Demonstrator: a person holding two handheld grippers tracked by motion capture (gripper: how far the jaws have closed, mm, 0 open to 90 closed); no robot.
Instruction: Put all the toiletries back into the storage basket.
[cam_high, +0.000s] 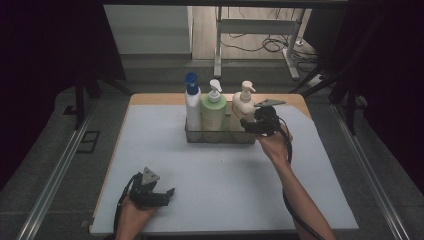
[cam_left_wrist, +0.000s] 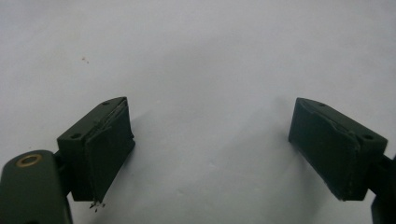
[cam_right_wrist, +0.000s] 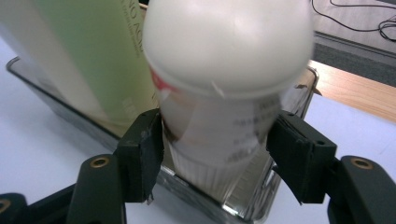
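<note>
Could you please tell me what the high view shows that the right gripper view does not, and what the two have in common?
High view alone: the blue-capped white bottle, all three pump heads, and the left hand-held gripper resting low on the white mat.

Right gripper view alone: the right hand-held gripper closed on the cream bottle, both pads touching its printed label.

Both: the cream bottle, the green bottle beside it, and the clear tray.
</note>
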